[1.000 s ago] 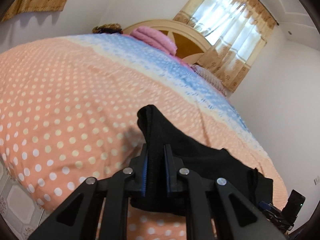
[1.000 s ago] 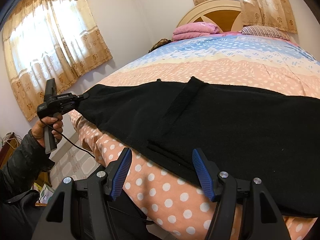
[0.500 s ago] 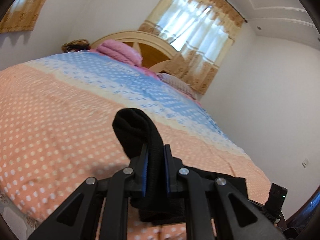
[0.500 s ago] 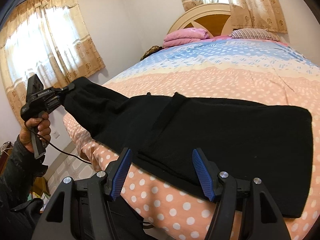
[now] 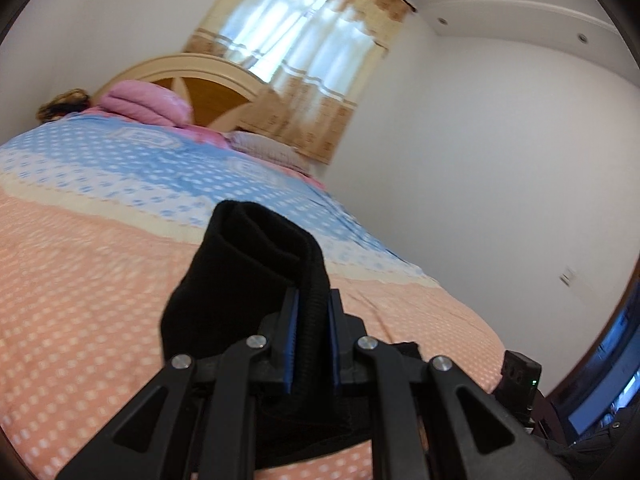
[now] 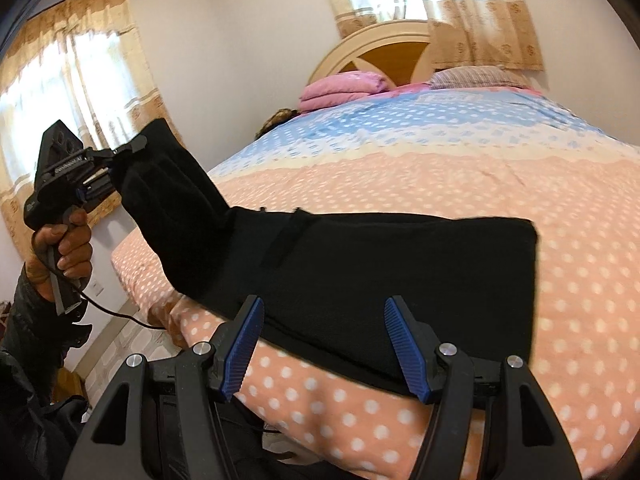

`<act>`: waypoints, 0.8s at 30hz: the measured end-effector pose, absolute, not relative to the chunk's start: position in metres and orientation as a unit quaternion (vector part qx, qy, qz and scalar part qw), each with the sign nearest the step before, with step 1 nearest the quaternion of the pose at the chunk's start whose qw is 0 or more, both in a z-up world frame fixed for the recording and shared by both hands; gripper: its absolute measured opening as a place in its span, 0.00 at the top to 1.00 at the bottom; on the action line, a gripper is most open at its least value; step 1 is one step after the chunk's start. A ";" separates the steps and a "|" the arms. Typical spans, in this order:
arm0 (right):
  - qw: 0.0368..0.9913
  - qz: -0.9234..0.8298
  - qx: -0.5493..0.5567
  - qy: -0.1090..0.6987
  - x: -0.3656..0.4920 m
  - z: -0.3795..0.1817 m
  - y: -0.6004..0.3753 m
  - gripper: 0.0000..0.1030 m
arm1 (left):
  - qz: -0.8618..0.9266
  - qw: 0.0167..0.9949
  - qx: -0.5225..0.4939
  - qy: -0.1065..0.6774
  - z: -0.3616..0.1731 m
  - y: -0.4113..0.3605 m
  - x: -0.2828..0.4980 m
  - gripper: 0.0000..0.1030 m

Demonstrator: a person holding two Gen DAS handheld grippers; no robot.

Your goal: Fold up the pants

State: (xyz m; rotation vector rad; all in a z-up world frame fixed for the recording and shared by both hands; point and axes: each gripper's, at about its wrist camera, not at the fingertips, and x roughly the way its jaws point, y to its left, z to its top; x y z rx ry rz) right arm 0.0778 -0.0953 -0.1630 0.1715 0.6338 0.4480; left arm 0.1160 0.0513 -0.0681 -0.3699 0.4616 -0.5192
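So the black pants [image 6: 360, 272] are laid across the near edge of the bed [image 6: 500, 184], on the polka-dot bedspread. One end is pinched tight in the left gripper [image 5: 312, 340] and held up off the mattress, out past the bed's left side, with the fabric bunched above the blue pads [image 5: 291, 344]. The right gripper [image 6: 324, 344] is held wide apart just over the near hem, nothing gripped in it.
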 end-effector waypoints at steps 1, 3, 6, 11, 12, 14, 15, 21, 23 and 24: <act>0.923 0.214 0.085 0.309 0.076 -0.163 -0.100 0.37 | -0.261 0.922 -0.176 0.228 -0.067 0.043 0.118 0.87; 0.925 0.203 0.090 0.308 0.074 -0.164 -0.111 0.37 | -0.274 0.917 -0.169 0.234 -0.064 0.026 0.124 0.87; 0.926 0.192 0.101 0.308 0.073 -0.164 -0.124 0.37 | -0.295 0.910 -0.159 0.244 -0.061 0.006 0.130 0.87; 0.929 0.162 0.133 0.305 0.076 -0.166 -0.149 0.36 | -0.328 0.896 -0.146 0.262 -0.056 -0.027 0.134 0.87; 0.929 0.157 0.141 0.304 0.078 -0.166 -0.154 0.36 | -0.335 0.893 -0.142 0.267 -0.056 -0.035 0.134 0.87; 0.929 0.141 0.160 0.304 0.079 -0.167 -0.165 0.36 | -0.349 0.887 -0.130 0.274 -0.056 -0.050 0.133 0.87; 0.929 0.130 0.167 0.303 0.079 -0.168 -0.171 0.36 | -0.358 0.883 -0.124 0.279 -0.056 -0.058 0.132 0.87; 0.929 0.094 0.199 0.296 0.080 -0.169 -0.195 0.36 | -0.396 0.861 -0.094 0.304 -0.060 -0.100 0.130 0.87; 0.931 0.084 0.203 0.293 0.080 -0.169 -0.199 0.36 | -0.407 0.853 -0.083 0.315 -0.063 -0.115 0.132 0.87; 0.931 0.081 0.205 0.292 0.080 -0.169 -0.200 0.36 | -0.409 0.851 -0.079 0.320 -0.064 -0.121 0.134 0.87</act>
